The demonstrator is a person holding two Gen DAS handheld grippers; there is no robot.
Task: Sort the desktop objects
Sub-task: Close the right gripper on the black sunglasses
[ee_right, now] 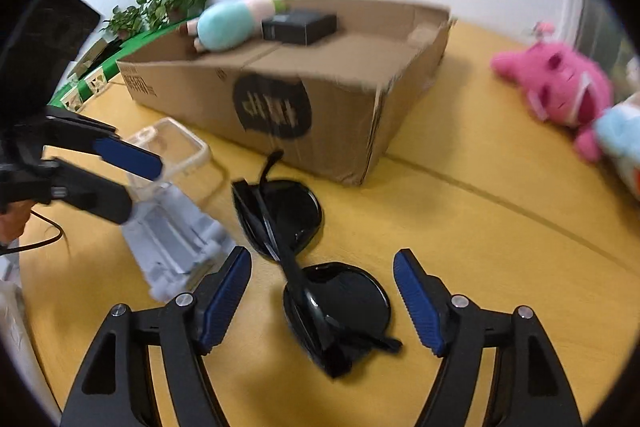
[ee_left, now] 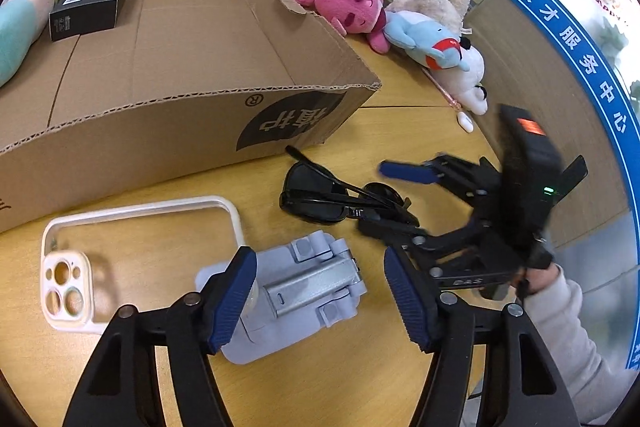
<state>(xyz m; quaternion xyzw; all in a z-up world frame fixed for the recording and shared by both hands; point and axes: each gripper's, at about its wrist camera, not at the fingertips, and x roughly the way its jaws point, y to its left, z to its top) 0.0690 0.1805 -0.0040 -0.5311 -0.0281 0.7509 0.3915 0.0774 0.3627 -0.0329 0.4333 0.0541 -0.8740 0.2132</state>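
Note:
A grey folding phone stand [ee_left: 304, 287] lies on the yellow table between the fingers of my left gripper [ee_left: 320, 301]. The gripper is open; its right pad stands clear of the stand. Folded black sunglasses [ee_right: 340, 307] lie just beyond, between the fingers of my right gripper [ee_right: 320, 303], which is open and not touching them. In the left wrist view the right gripper [ee_left: 394, 201] reaches in from the right over the sunglasses [ee_left: 320, 203]. In the right wrist view the left gripper [ee_right: 120, 179] hangs over the stand [ee_right: 172, 239]. A clear phone case [ee_left: 66, 287] lies to the left.
An open cardboard box [ee_left: 160, 131] stands behind, holding a small black box [ee_left: 90, 7] and a teal plush [ee_left: 16, 27]. Pink [ee_left: 348, 3], blue [ee_left: 428, 39] and white plush toys lie at the back right. A sleeve [ee_left: 568, 339] is at the right.

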